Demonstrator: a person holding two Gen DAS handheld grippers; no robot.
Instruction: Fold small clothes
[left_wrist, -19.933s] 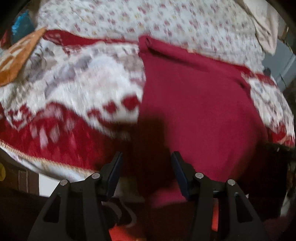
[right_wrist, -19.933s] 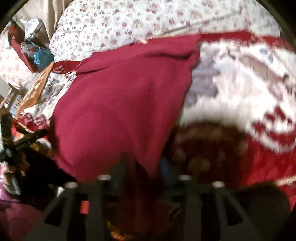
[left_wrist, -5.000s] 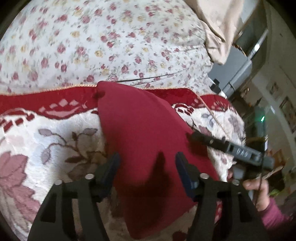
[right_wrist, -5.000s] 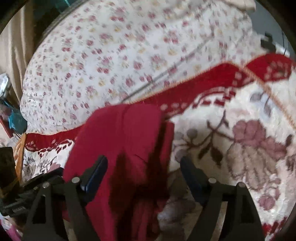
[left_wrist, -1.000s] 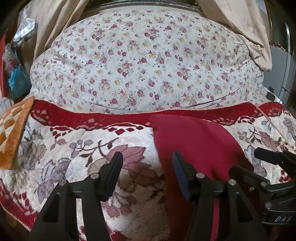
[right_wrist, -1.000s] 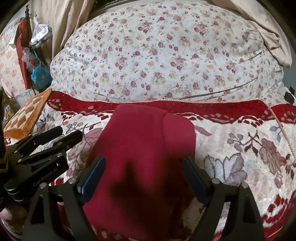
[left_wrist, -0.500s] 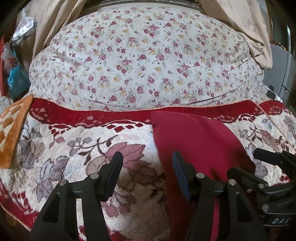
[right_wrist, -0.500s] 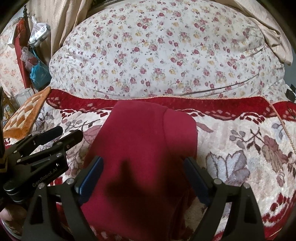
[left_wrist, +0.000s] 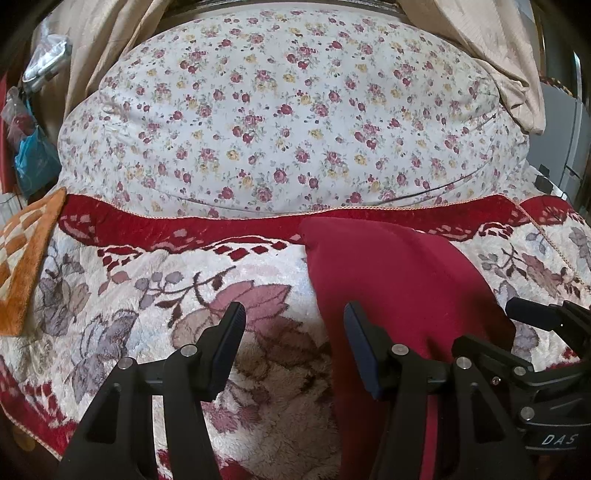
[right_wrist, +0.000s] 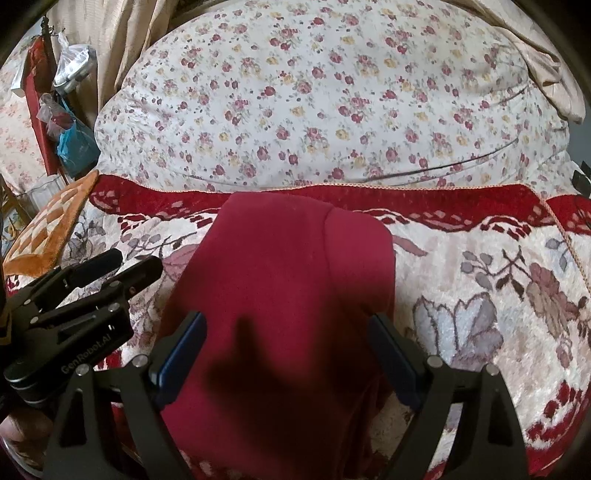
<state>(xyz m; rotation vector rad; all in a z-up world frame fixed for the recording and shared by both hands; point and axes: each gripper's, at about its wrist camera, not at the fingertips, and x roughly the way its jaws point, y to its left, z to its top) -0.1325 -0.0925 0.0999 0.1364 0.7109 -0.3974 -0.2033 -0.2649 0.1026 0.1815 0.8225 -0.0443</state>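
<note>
Both jaws apart | red garment (right_wrist: 280, 280) under right gripper (right_wrist: 288, 350)

Open plush blanket (left_wrist: 110, 295) either side of the folded red garment (right_wrist: 280, 280); behind it, a bulging floral quilt (left_wrist: 288, 122).

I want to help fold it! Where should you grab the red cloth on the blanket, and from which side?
Probably grab the red cloth at its far corners, up by the blanket's red border, coming down from above. It lies flat as a long strip already folded lengthwise, running toward the open right gripper, so pulling the far end back over the near end would halve it.
</note>
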